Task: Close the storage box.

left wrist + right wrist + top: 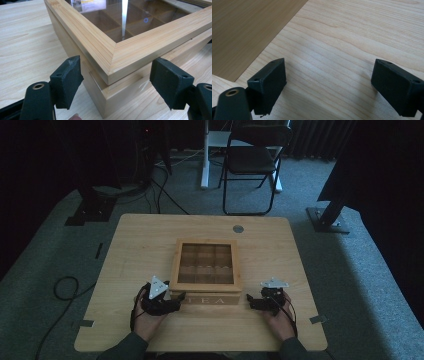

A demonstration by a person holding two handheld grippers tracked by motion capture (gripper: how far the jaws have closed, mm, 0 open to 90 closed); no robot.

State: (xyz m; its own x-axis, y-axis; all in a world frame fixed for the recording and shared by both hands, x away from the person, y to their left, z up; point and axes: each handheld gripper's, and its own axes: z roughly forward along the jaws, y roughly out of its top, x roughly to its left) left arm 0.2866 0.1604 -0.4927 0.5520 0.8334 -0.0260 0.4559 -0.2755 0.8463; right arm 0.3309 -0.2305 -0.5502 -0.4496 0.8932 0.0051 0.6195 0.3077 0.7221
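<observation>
A wooden tea box [206, 269] with a glass-paned lid stands shut in the middle of the table, "TEA" lettered on its near side. Through the glass I see its compartments. My left gripper [176, 301] is open at the box's near left corner, and in the left gripper view that corner [110, 75] sits between the two spread jaws without touching them. My right gripper [250, 301] is open just off the box's near right corner, held low over bare tabletop [332, 65]. The box's side wall [244, 30] shows at the upper left of the right gripper view.
The light wooden table [135, 250] has a round grommet [238, 228] near its far edge. A black folding chair [252, 160] stands on the carpet beyond the table. Cables [65, 287] lie on the floor at the left, and dark stand bases sit at both far corners.
</observation>
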